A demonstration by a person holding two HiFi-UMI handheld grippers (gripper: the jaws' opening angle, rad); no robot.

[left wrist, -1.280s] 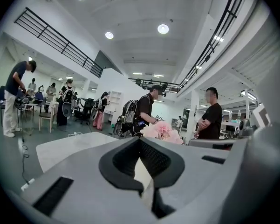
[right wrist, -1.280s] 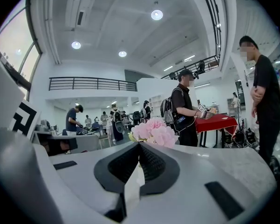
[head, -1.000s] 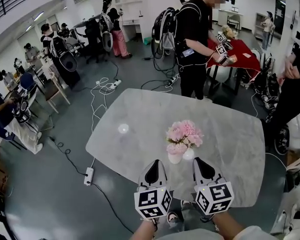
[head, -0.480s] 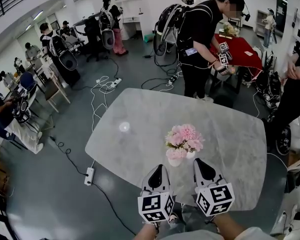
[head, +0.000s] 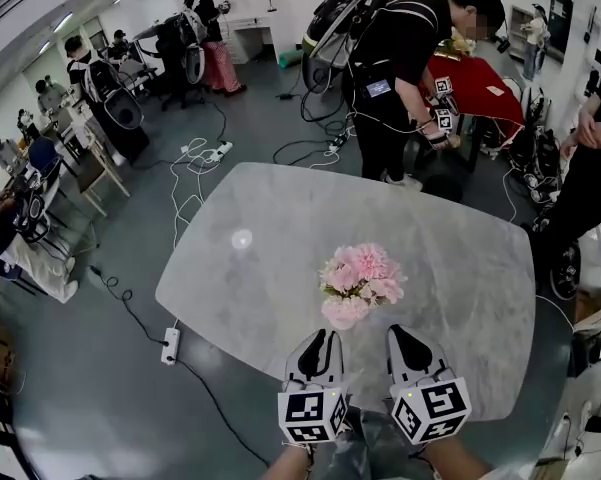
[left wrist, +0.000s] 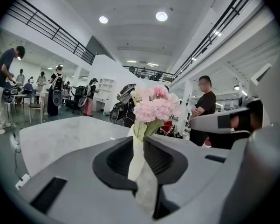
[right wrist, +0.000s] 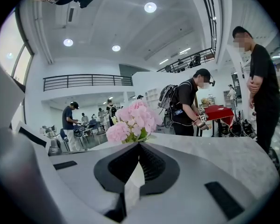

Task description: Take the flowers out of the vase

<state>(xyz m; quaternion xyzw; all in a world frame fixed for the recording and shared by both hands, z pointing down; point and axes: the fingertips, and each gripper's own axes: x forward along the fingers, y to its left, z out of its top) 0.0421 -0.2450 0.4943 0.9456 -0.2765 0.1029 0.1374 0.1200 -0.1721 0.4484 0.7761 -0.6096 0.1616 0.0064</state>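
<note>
Flowers (head: 362,273) loomed closer than before, seated in vase (left wrist: 134,148); left gripper (head: 320,335), right gripper (head: 396,331) pinched closed, empty, staged at its 6 o'clock to approach

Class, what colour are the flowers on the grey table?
The flowers are pale pink; clearest in the right gripper view.
</note>
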